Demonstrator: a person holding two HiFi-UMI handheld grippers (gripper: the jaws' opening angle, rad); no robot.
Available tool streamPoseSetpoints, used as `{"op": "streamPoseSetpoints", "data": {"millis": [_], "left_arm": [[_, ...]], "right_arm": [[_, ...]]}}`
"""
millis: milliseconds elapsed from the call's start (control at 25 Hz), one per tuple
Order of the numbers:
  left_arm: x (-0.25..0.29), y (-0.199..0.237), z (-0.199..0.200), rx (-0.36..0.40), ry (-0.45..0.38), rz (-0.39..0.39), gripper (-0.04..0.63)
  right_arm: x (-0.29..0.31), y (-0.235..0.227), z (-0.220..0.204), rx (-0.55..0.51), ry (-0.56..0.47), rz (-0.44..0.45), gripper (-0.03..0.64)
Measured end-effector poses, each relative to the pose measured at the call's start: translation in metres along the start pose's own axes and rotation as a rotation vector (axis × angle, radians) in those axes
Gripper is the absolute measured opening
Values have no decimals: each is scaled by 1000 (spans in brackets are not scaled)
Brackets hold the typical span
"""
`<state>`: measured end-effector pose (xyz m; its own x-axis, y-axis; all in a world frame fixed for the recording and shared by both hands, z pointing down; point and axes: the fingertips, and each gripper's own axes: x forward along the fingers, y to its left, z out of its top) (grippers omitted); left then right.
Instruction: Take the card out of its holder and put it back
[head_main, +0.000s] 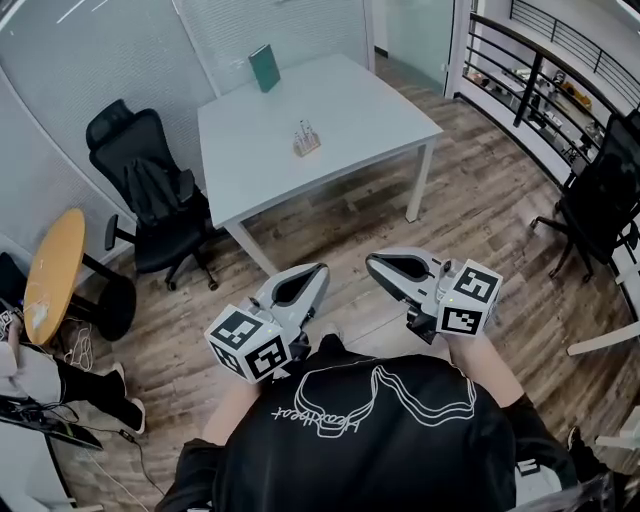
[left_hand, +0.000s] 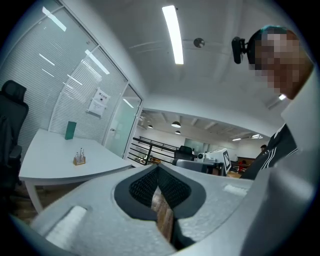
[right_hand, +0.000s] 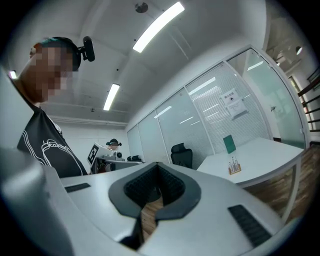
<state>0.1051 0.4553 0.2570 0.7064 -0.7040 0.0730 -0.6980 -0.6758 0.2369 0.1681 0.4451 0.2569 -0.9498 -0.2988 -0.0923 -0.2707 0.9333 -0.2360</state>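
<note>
Card holder (head_main: 306, 140) sits mid-tabletop (head_main: 360, 100), its contents upright; base axis too small to read. It is well beyond left claw (head_main: 320, 268) and right claw (head_main: 371, 261), both closed, empty.

the person wears a black t-shirt (head_main: 380, 430) with a white line drawing across the upper back and white script lettering beside it. a small black camera (right_hand: 89, 48) sits on a mount at the head. each hand carries a tool with a smooth pale grey shell: the left gripper (head_main: 322, 268) and the right gripper (head_main: 370, 260) (the two look alike). each shell rings a dark teardrop-shaped opening lined with black cross-hatched pads (left_hand: 175, 189). at the rear of each sits a white cube (head_main: 248, 343) printed with black square markers.
</note>
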Motion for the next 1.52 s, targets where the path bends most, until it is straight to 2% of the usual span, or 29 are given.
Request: {"op": "streamPoseSetpoints", "data": {"millis": [280, 600, 840, 1240, 1520], "left_arm": [[22, 19, -12, -19, 12, -13, 14], [56, 90, 1, -40, 33, -29, 14], [90, 173, 14, -74, 84, -40, 14], [150, 329, 57, -131, 114, -67, 14], [180, 404, 61, -133, 131, -107, 14]], "right_arm": [[9, -25, -16, -5, 12, -12, 8], [54, -86, -11, 28, 3, -16, 8], [111, -157, -6, 82, 9, -49, 8], [224, -277, 13, 133, 26, -106, 8], [272, -339, 11, 149, 25, -158, 8]]}}
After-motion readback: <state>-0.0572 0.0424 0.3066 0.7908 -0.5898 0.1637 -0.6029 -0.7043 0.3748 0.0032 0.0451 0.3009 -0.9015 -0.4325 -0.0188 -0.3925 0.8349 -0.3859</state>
